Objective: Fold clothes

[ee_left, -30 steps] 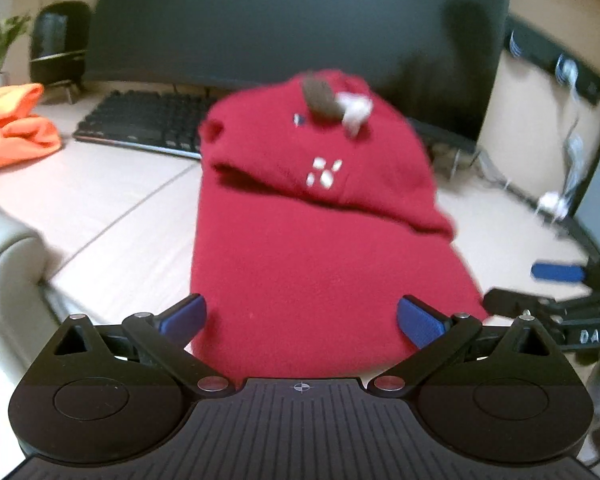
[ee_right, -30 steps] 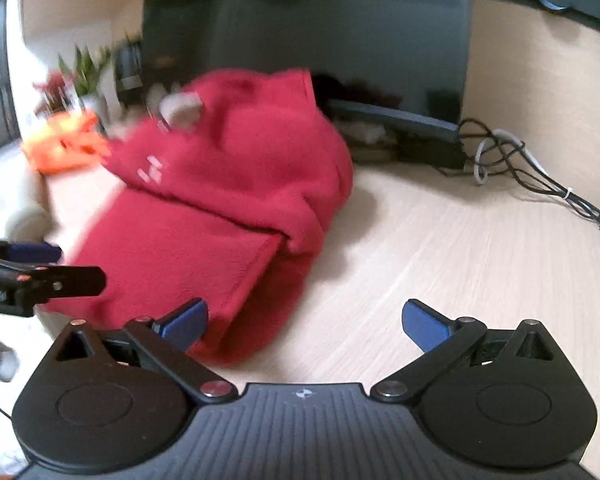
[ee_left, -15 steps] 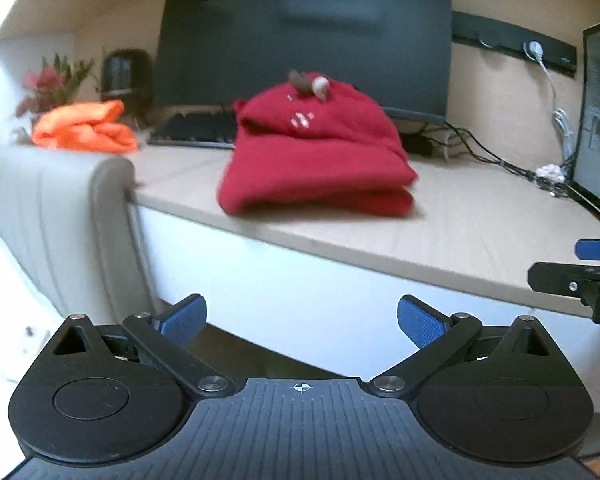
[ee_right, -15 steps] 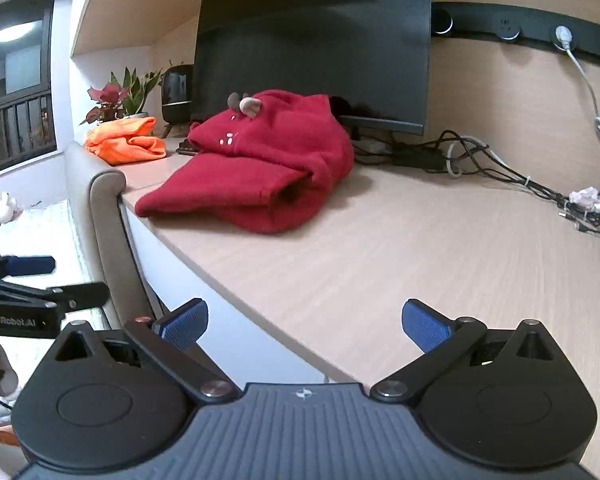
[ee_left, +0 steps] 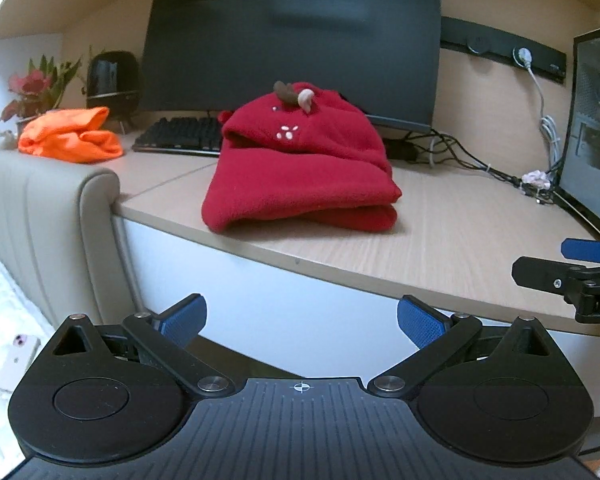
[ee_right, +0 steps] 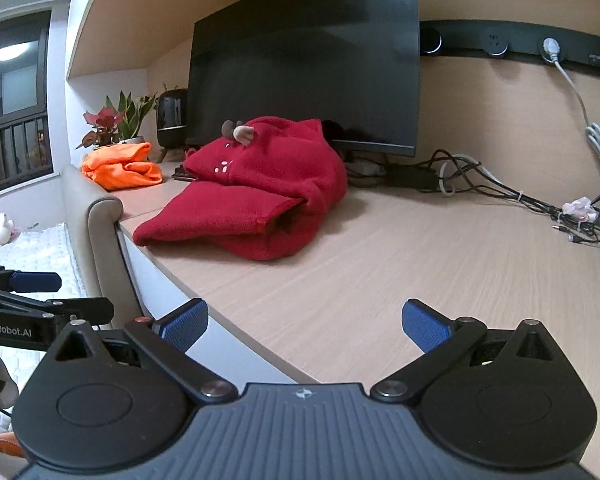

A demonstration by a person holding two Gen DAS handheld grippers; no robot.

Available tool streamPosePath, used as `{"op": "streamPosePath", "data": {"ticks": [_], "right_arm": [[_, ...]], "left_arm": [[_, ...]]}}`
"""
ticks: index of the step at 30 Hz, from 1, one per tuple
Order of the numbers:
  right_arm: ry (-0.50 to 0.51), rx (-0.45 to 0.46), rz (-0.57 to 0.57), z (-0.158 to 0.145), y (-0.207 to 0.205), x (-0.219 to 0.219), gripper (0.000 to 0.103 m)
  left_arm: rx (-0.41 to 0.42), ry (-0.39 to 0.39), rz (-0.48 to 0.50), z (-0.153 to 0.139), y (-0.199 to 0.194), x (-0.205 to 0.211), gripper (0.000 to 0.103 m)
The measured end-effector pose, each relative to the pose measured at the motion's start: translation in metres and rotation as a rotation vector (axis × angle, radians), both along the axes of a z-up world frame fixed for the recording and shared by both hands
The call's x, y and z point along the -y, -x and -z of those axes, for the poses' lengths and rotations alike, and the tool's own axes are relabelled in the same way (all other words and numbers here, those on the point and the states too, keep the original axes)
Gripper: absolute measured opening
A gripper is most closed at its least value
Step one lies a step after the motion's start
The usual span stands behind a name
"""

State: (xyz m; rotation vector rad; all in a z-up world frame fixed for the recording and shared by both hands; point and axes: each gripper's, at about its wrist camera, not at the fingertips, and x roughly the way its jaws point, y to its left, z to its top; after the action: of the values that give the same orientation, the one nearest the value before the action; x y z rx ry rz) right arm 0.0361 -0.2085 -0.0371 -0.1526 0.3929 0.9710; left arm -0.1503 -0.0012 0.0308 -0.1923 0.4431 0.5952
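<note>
well off the desk edge [ee_left: 340,276], both claws gape, empty.

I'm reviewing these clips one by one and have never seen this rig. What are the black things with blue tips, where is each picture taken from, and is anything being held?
No robot here: a person holds a two-finger tool in each hand, with a camera on each looking forward along its fingers. One picture is from the left gripper, the other from the right gripper. Both stand open and hold nothing. On the desk lies a folded red hoodie, untouched, with an orange garment further back, beside a keyboard in front of a monitor.
</note>
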Motion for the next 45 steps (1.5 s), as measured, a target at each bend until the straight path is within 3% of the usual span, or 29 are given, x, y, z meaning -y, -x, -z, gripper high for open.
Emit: {"op": "streamPosePath", "data": {"ticks": [45], "right_arm": [[0.023, -0.036, 0.001, 0.004, 0.0, -0.012, 0.103]], "left_arm": [[-0.013, 0.022, -0.015, 0.003, -0.001, -0.009, 0.103]]}}
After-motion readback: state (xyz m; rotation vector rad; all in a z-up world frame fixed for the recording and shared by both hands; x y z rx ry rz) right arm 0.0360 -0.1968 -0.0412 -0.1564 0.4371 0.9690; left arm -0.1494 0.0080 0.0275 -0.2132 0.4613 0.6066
